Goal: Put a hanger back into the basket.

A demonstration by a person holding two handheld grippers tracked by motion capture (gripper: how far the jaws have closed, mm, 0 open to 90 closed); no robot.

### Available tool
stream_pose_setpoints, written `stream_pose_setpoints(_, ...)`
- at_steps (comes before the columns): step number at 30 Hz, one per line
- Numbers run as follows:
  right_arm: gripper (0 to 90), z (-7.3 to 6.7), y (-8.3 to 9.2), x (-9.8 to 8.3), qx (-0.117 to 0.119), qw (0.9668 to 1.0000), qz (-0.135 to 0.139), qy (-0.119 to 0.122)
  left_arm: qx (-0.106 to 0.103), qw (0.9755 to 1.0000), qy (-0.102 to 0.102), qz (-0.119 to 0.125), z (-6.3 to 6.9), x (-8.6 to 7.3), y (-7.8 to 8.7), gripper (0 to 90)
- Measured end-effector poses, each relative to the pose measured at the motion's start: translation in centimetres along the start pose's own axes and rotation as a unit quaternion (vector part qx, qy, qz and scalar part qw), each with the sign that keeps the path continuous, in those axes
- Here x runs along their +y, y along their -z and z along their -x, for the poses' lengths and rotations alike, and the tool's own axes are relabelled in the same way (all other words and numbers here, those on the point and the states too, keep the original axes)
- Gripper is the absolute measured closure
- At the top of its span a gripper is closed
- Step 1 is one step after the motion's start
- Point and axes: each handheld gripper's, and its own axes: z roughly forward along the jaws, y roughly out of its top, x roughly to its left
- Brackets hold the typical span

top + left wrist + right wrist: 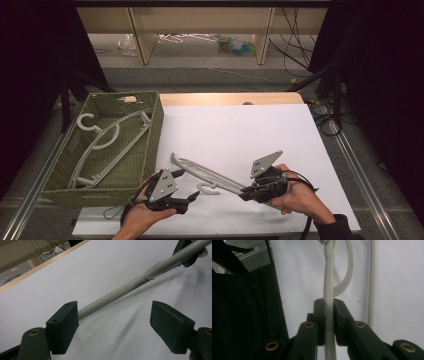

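Left gripper [192,196]: near table edge, jaws spread wide, nothing between them; a hanger [210,176] bar runs just past its left jaw. Right gripper [243,193]: jaws pinched on the hanger's bar. The hanger lies across the white sheet [240,130] between both grippers. Farther left, a green basket [156,131] contains more hangers [102,142].

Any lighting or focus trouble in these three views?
High view: dark surroundings, white table evenly lit, slightly soft. Left gripper view: hanger sharp, casting soft shadows. Right gripper view: the left side is near-black, the hanger's far end blurs.
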Motion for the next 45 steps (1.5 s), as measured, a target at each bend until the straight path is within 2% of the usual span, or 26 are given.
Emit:
stream_pose_setpoints(3,82.4,-0.3,0.1,-0.1,0.002,1.0000,-0.002,0.003,-0.007,0.9998,-0.016,-0.010,0.1,0.5,-1.1,22.8)
stream_pose_setpoints(7,82.4,-0.7,0.4,-0.4,0.012,0.9999,-0.001,0.008,-0.020,0.9986,-0.041,-0.027,0.1,1.0,-1.8,23.5)
stream_pose_setpoints(8,82.4,-0.8,0.4,-0.4,0.013,0.9999,-0.001,0.010,-0.020,0.9986,-0.041,-0.025,0.2,1.1,-2.0,23.6)
stream_pose_setpoints(9,82.4,-0.9,0.5,-0.4,0.012,0.9999,-0.002,0.012,-0.018,0.9980,-0.053,-0.029,0.3,1.2,-2.2,24.2)
stream_pose_setpoints(10,82.4,-1.0,0.5,-0.5,0.016,0.9998,-0.002,0.012,-0.024,0.9963,-0.070,-0.043,0.2,1.4,-2.3,26.8)
stream_pose_setpoints(12,82.4,-1.1,0.6,-0.4,0.014,0.9998,-0.003,0.016,-0.033,0.9950,-0.080,-0.049,0.3,1.5,-2.6,29.1)
stream_pose_setpoints(15,82.4,-1.3,0.7,-0.3,0.015,0.9996,-0.004,0.021,-0.044,0.9912,-0.107,-0.063,0.4,1.7,-3.0,33.8)
stream_pose_setpoints(16,82.4,-1.3,0.7,-0.3,0.017,0.9996,-0.005,0.023,-0.046,0.9908,-0.111,-0.062,0.3,1.8,-3.0,34.3)
stream_pose_setpoints(17,82.4,-1.3,0.7,-0.3,0.018,0.9996,-0.004,0.023,-0.056,0.9899,-0.115,-0.061,0.3,1.9,-3.1,36.1)
stream_pose_setpoints(18,82.4,-1.3,0.7,-0.3,0.019,0.9995,-0.004,0.024,-0.068,0.9885,-0.120,-0.062,0.2,2.0,-3.2,40.8)
stream_pose_setpoints(19,82.4,-1.3,0.7,-0.4,0.019,0.9995,-0.004,0.023,-0.083,0.9850,-0.132,-0.075,0.1,2.2,-3.3,41.8)
stream_pose_setpoints(20,82.3,-1.3,0.7,-0.3,0.020,0.9995,-0.004,0.024,-0.093,0.9831,-0.139,-0.075,0.1,2.2,-3.5,47.1)
stream_pose_setpoints(22,82.3,-1.4,0.7,-0.2,0.019,0.9994,-0.005,0.030,-0.107,0.9814,-0.143,-0.070,0.1,2.3,-3.8,52.6)
stream_pose_setpoints(23,82.4,-1.4,0.7,-0.2,0.019,0.9993,-0.005,0.033,-0.117,0.9784,-0.153,-0.075,0.1,2.4,-3.9,56.9)
stream_pose_setpoints(26,82.3,-1.3,0.9,-0.2,0.018,0.9992,-0.004,0.034,-0.126,0.9703,-0.190,-0.079,0.1,2.9,-3.9,63.1)
stream_pose_setpoints(28,82.3,-1.2,1.0,-0.2,0.016,0.9990,0.004,0.042,-0.125,0.9661,-0.207,-0.090,0.1,3.3,-3.8,65.8)
stream_pose_setpoints(30,82.1,-1.2,1.1,-0.2,0.012,0.9985,0.008,0.053,-0.124,0.9636,-0.216,-0.098,0.2,3.6,-3.8,67.0)
stream_pose_setpoints(35,78.5,-0.7,1.4,-0.2,-0.009,0.9983,0.018,0.054,-0.125,0.9614,-0.222,-0.105,0.2,4.2,-3.9,70.3)
stream_pose_setpoints(37,76.7,-0.5,1.4,-0.2,-0.020,0.9981,0.017,0.055,-0.128,0.9597,-0.226,-0.106,0.3,4.4,-3.9,71.6)
stream_pose_setpoints(38,76.2,-0.5,1.4,-0.3,-0.024,0.9981,0.013,0.055,-0.130,0.9597,-0.226,-0.105,0.4,4.6,-3.8,72.6)
stream_pose_setpoints(40,74.0,-0.1,1.5,-0.4,-0.047,0.9974,0.014,0.052,-0.145,0.9605,-0.220,-0.090,0.4,4.8,-3.7,76.1)
stream_pose_setpoints(41,73.2,0.1,1.5,-0.5,-0.046,0.9972,0.017,0.056,-0.158,0.9614,-0.208,-0.086,0.3,4.8,-3.6,77.0)
stream_pose_setpoints(42,72.0,0.2,1.5,-0.5,-0.050,0.9972,0.017,0.054,-0.159,0.9613,-0.209,-0.083,0.4,4.8,-3.5,78.0)
stream_pose_setpoints(43,71.2,0.3,1.5,-0.6,-0.058,0.9967,0.024,0.052,-0.159,0.9598,-0.213,-0.089,0.5,4.8,-3.5,78.5)
stream_pose_setpoints(44,70.7,0.4,1.5,-0.7,-0.055,0.9970,0.023,0.049,-0.160,0.9602,-0.209,-0.094,0.6,4.9,-3.5,78.7)
stream_pose_setpoints(45,69.7,0.5,1.5,-0.6,-0.058,0.9968,0.021,0.051,-0.161,0.9623,-0.199,-0.093,0.8,4.9,-3.5,78.9)
